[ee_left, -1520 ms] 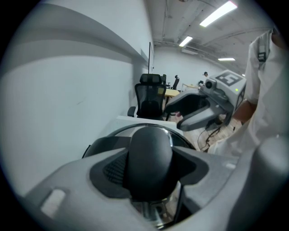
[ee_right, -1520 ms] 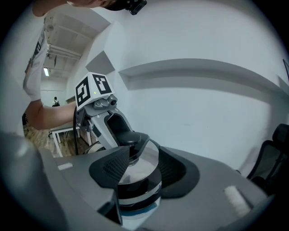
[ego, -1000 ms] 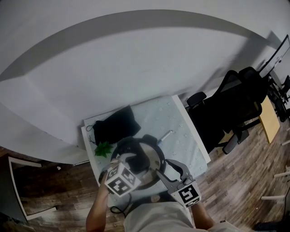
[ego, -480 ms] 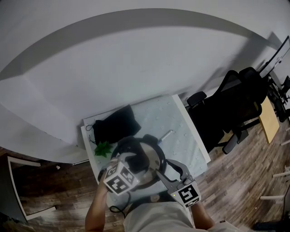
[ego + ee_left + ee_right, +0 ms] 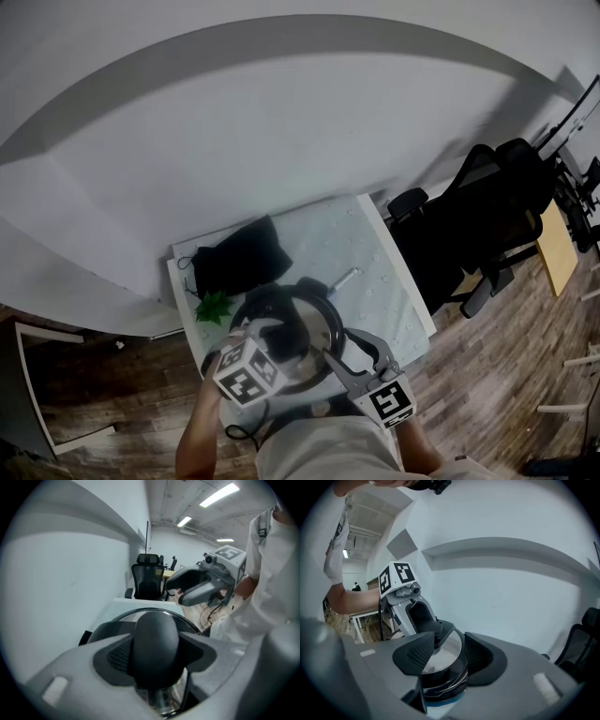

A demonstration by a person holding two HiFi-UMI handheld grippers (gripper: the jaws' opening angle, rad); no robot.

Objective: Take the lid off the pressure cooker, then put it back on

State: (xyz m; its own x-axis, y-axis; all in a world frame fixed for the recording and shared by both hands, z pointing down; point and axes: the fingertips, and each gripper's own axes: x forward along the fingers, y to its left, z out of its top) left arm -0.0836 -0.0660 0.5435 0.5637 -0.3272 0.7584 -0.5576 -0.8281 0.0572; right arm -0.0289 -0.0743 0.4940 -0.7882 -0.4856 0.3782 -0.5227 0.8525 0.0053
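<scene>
Now | left gripper [image 5: 157, 657]: clamped on smooth, rounded black knob [image 5: 157, 637] | right gripper [image 5: 443, 660]: clamped on cooker's layered black handle [image 5: 440, 685]

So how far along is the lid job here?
Done: nothing that shows; the lid sits on the pressure cooker. In hand: left gripper clamps the lid knob, right gripper grips the cooker's rim. Left: lifting off and refitting, unless this is the refit.

pressure cooker [image 5: 443, 686] | round dark-rimmed pot, upright, by the table's [image 5: 375, 272] near edge | lid [image 5: 440, 656] | shiny disc, black knob [image 5: 154, 644], atop pot
</scene>
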